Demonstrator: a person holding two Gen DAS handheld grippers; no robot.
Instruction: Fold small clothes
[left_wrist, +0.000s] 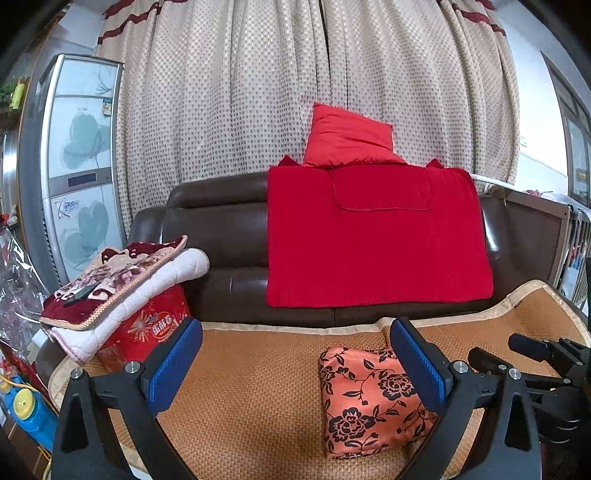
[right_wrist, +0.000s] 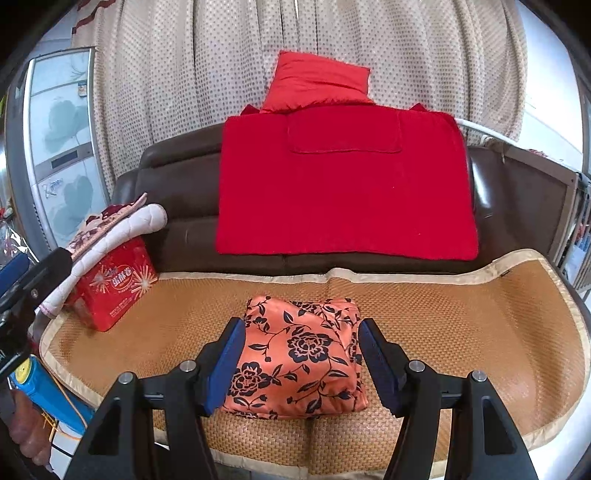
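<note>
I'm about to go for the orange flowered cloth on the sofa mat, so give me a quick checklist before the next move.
1. Orange black-flowered folded garment lies on woven straw mat: ok.
2. Right gripper open, straddling garment: ok.
3. Left gripper open, holding nothing: ok.
4. Garment centred between the left gripper's fingers: not ok, sits by one finger.
5. Red printed box apart from garment: ok.
6. Fold neat underneath: cannot tell.

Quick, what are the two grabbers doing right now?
Left gripper: open, holding nothing.
Right gripper: open, holding nothing; the folded cloth lies between its fingers.
</note>
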